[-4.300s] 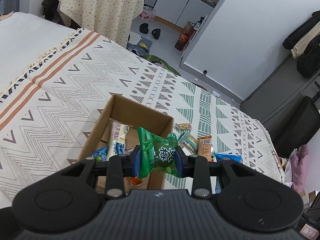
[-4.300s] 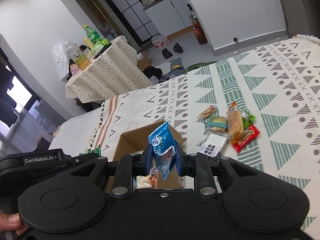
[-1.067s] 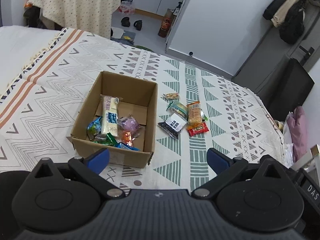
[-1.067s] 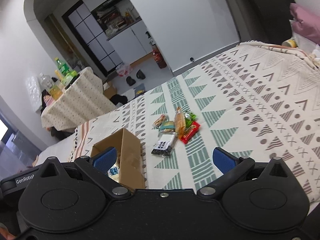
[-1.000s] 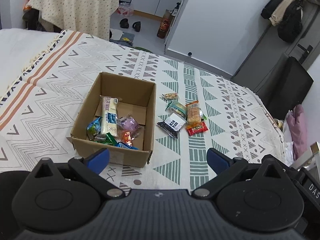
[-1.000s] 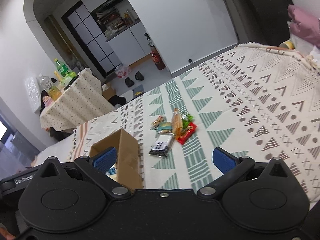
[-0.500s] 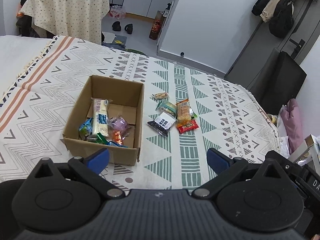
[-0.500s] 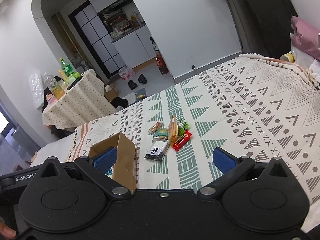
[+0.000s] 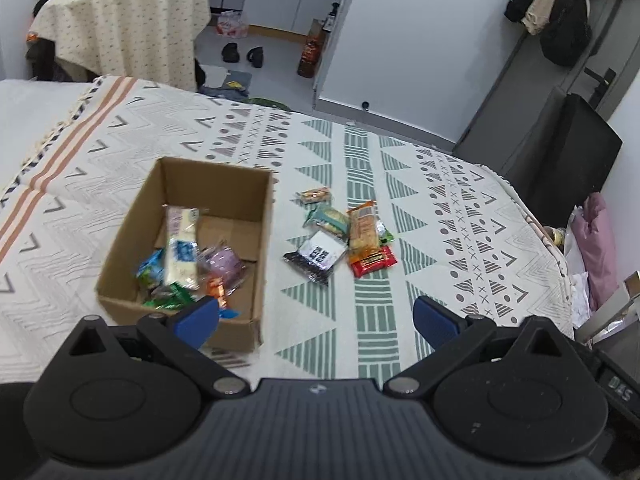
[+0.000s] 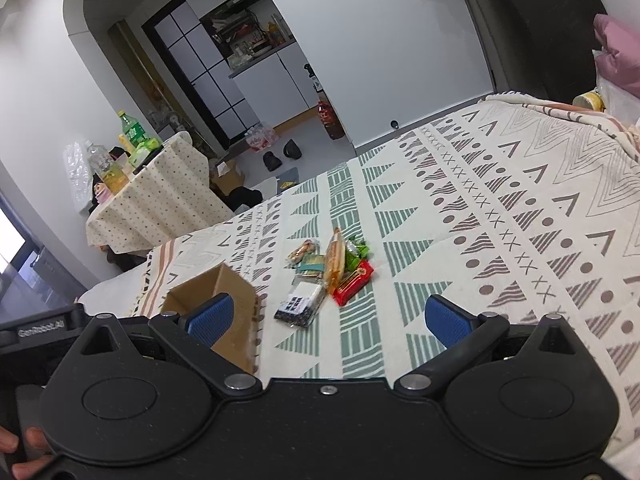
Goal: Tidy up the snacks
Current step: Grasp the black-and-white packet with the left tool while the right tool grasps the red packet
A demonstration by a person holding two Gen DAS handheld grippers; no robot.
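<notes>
Both the left claw (image 9: 316, 316) and right claw (image 10: 326, 316) gape wide and empty above the bed (image 9: 460, 216), where light, crinkly, slippery snack packets (image 9: 340, 240) cluster mid-frame beside the cardboard box (image 9: 264, 240), best pinched by their flat sealed edges.

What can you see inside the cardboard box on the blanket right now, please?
The cardboard box holds a long white snack pack, a purple packet, and blue, green and orange wrappers near its front wall. The left gripper's finger covers the front corner.
</notes>
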